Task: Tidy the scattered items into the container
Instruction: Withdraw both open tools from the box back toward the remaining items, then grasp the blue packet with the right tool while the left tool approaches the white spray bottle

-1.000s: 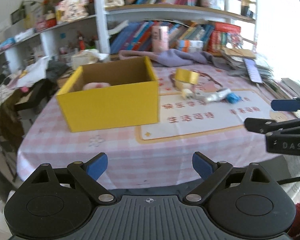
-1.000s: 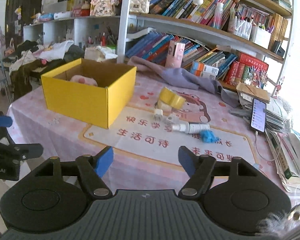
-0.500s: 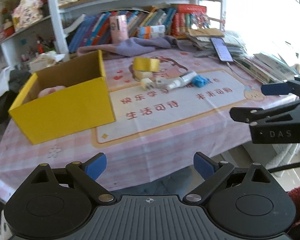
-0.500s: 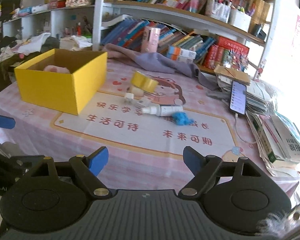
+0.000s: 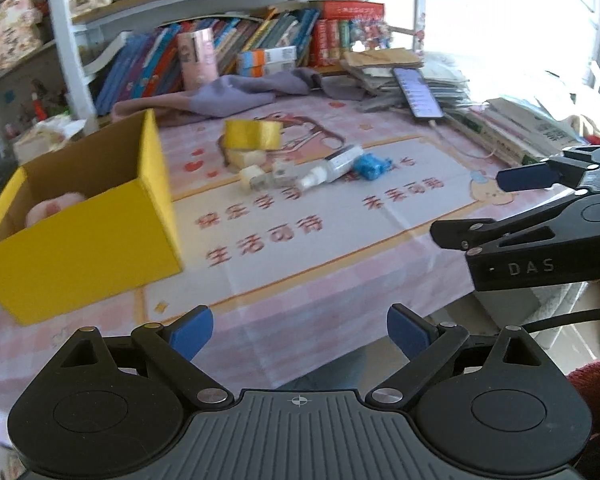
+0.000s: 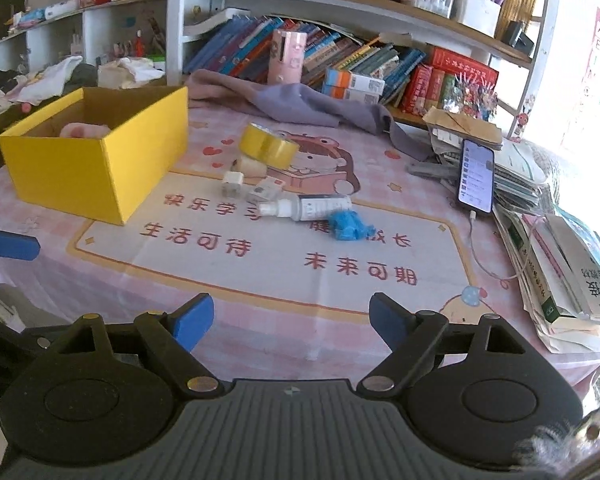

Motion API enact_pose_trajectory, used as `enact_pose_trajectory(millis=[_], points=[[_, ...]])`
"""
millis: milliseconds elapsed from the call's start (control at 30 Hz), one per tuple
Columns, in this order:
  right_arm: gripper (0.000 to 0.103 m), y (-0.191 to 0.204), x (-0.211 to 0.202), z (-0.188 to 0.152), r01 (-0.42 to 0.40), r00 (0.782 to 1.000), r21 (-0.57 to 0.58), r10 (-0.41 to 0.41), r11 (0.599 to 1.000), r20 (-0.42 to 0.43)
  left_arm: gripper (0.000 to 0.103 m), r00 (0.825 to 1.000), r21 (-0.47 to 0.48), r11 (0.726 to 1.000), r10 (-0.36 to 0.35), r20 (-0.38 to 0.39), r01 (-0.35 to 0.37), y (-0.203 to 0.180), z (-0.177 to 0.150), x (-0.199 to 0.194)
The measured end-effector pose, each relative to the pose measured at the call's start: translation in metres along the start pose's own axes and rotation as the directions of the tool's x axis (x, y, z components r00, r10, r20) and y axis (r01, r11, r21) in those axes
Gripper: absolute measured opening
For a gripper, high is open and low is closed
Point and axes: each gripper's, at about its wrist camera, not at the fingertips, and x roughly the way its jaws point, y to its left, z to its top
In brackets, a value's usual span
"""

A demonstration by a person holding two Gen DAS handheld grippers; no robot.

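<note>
Looked down over a table (image 6: 260, 320) under a pink checked cloth, with a printed mat (image 6: 268, 256) spread across its middle. Found the yellow box (image 6: 100, 176) on the mat's left side, open at the top, a pink soft item (image 6: 85, 130) already lying inside. Saw the scattered items clustered right of the box, well apart from both grippers: a yellow tape roll (image 6: 268, 145) propped tilted on a smaller pale roll (image 6: 252, 166), a white plug (image 6: 233, 185) just in front of it, a small white block (image 6: 265, 191) beside that, a white spray bottle (image 6: 306, 208) lying on its side, and a blue crumpled piece (image 6: 350, 227) touching the bottle's far end. Noted a purple cloth (image 6: 300, 106) draped behind them, and a phone (image 6: 476, 176) on a stack of papers to the right, cable attached.

Left gripper (image 5: 299, 334): fingers spread wide, nothing between them, held over the table's near edge. Right gripper (image 6: 291, 322): jaws opening, already well apart, nothing between them, only bare cloth ahead. Caught each gripper's blue pad at the side of the other's view, both near the table edge.
</note>
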Motion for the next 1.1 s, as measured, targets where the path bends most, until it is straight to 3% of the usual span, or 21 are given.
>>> enact_pose_trajectory(millis=[267,567,1100], points=[[0.084,-0.034,0.027,0.003,0.033,0.998,0.026,-0.032,0.999,-0.052,0.096,0.996,-0.011,0.997,-0.076,-0.038,0.076,-0.012,0.022,0.041],[0.084,-0.066,0.066,0.022,0.012,0.997,0.03,-0.01,0.999,-0.076,0.096,0.998,-0.039,0.999,-0.008,-0.063,0.006,-0.013,0.055,0.076],[0.084,-0.107,0.14,0.065,-0.141,0.984,-0.032,0.136,0.99,-0.115,0.096,0.989,-0.073,0.993,0.083,-0.12,-0.092,-0.022,0.108,0.12]])
